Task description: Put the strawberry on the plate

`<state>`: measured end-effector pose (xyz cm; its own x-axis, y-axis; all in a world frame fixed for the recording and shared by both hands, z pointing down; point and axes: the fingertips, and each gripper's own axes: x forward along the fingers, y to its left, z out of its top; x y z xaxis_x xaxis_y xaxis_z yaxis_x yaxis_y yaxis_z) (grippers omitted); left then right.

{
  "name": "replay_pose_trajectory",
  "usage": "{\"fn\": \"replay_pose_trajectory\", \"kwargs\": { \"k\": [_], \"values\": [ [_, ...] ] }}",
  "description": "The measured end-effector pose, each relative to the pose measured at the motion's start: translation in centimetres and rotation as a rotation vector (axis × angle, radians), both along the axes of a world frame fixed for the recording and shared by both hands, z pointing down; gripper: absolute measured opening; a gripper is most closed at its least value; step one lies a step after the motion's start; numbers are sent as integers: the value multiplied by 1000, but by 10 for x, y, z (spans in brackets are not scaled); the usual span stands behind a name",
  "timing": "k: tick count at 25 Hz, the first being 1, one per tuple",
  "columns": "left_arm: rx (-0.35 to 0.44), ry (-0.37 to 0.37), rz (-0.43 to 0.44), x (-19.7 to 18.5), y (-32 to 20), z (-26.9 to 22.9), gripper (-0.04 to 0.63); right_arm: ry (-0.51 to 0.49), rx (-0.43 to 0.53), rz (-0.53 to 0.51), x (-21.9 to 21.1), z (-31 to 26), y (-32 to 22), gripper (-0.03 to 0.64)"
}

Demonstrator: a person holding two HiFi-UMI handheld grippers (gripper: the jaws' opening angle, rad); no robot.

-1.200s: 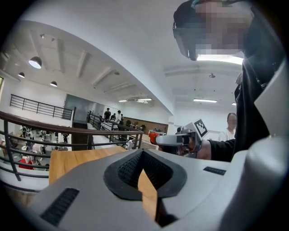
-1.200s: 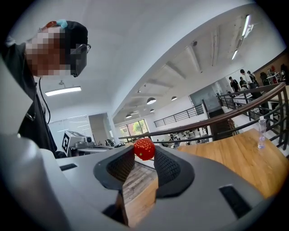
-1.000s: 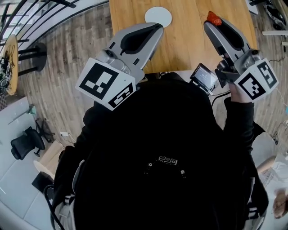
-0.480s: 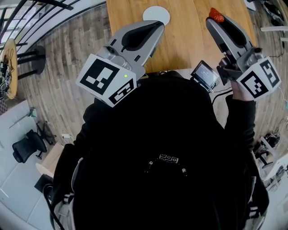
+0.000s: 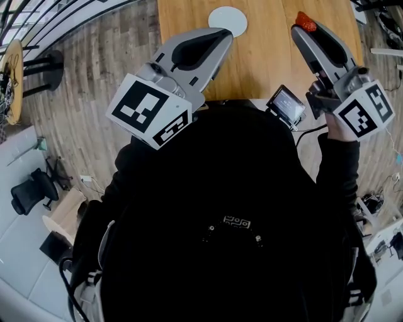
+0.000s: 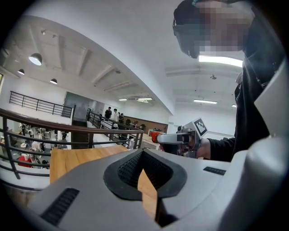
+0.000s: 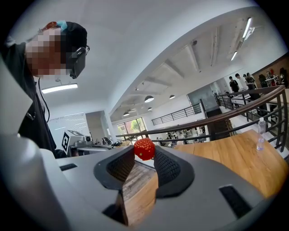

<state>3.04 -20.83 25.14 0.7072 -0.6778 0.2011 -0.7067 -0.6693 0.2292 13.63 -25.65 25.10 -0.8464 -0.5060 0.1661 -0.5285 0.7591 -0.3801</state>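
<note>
Pinching the strawberry (image 7: 144, 149) right out at its tips, the right claw (image 7: 144, 158) has the berry squeezed between its two ribbed pads, roughly across the fat middle of the fruit. Only the very ends of the pads are on it, so most of the berry sticks out above them. The left claw (image 6: 142, 155) is closed up with nothing in it, just hanging in the air beside the other one.

Moving outward: in the head view the berry sits over the right side of the wooden worktop (image 5: 264, 60), off the surface as far as I can judge. The white plate (image 5: 227, 19) is away to the left at the far part of the worktop. It's well apart from the berry and actually nearer the left claw's nose.

My take on handling: a strawberry is light, soft and bruises easily, and the skin can be a bit slick, so I wouldn't squeeze any tighter than this. Across the widest part is the sensible place to hold it, which is about where it's held now. The shallow tip-only grip is the weak spot, I'd guess, since a quick swing or tilt could let it pop out. It's also roundish, so I'd let go low over the middle of the plate or it may roll off.
</note>
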Motion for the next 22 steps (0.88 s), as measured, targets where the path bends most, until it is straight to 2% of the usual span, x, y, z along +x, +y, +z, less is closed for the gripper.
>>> {"fn": "replay_pose_trajectory", "kwargs": {
  "k": [6, 12, 22],
  "values": [
    [-45, 0, -57, -25, -7, 8, -2, 16, -31, -51, -25, 9, -18, 144],
    [-83, 16, -111, -89, -34, 18, -2, 46, -55, -93, -88, 20, -56, 144],
    [-152, 44, -149, -119, -39, 43, -2, 104, -86, -131, -121, 47, -81, 144]
  ]
}}
